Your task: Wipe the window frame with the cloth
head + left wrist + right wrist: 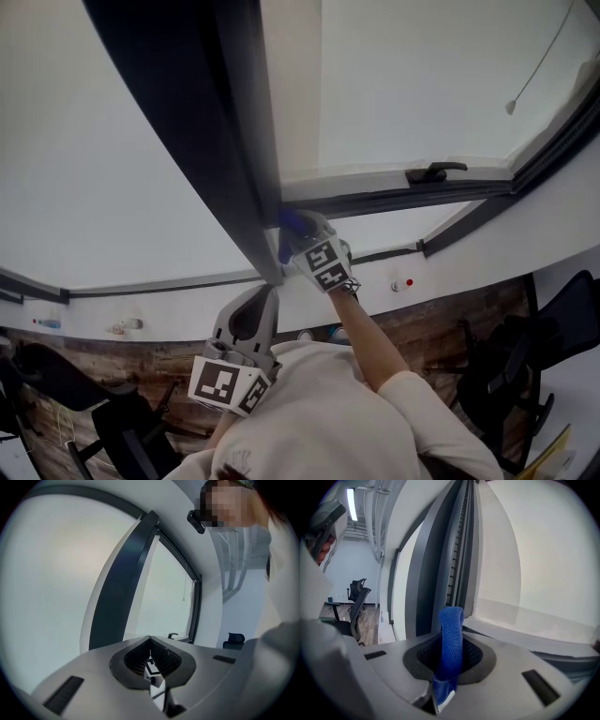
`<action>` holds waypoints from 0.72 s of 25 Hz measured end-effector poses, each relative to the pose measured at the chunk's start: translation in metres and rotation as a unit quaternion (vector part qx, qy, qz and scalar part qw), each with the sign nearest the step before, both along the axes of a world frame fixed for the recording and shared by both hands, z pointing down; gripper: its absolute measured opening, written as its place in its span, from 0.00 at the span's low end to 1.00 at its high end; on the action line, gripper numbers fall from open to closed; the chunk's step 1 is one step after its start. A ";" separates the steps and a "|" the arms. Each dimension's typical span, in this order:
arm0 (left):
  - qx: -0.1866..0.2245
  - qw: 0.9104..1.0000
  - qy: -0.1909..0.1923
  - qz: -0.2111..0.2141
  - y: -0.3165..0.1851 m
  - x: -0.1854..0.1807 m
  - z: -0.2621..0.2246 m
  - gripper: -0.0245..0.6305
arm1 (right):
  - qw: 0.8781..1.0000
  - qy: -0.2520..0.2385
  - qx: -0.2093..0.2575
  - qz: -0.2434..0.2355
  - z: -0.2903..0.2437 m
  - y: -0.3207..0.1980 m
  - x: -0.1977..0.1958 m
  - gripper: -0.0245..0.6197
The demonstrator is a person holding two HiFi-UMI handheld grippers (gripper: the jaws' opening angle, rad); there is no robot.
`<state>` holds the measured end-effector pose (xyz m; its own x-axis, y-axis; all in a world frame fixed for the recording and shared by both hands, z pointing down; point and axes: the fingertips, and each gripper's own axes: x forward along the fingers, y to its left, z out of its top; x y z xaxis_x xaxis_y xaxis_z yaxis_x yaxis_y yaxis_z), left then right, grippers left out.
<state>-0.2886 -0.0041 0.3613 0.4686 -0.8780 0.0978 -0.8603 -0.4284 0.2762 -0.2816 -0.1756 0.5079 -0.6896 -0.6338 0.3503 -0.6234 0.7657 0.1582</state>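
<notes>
A blue cloth (451, 641) sticks up folded between the jaws of my right gripper (451, 634), which is shut on it. In the head view that right gripper (298, 236) holds the cloth (292, 223) against the dark vertical window frame (225, 122), near where it meets the horizontal frame bar (394, 199). The same dark frame (440, 569) rises just ahead in the right gripper view. My left gripper (265, 292) hangs lower, jaws shut with nothing between them, pointing up at the frame (123, 578).
A black window handle (434, 172) sits on the horizontal bar to the right. A pull cord (539, 66) hangs at the upper right. White sill (187, 319) runs below the glass. Office chairs (511, 375) stand on the wood floor.
</notes>
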 end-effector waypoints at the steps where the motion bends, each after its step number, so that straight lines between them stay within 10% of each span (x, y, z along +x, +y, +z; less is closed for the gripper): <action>1: 0.000 1.000 0.001 0.000 0.001 0.000 0.000 0.05 | 1.000 0.001 0.001 -0.002 0.000 0.000 0.000 0.13; 18: -0.004 1.000 0.001 -0.003 0.010 0.001 0.001 0.05 | 1.000 -0.004 -0.002 0.024 -0.003 -0.005 0.025 0.13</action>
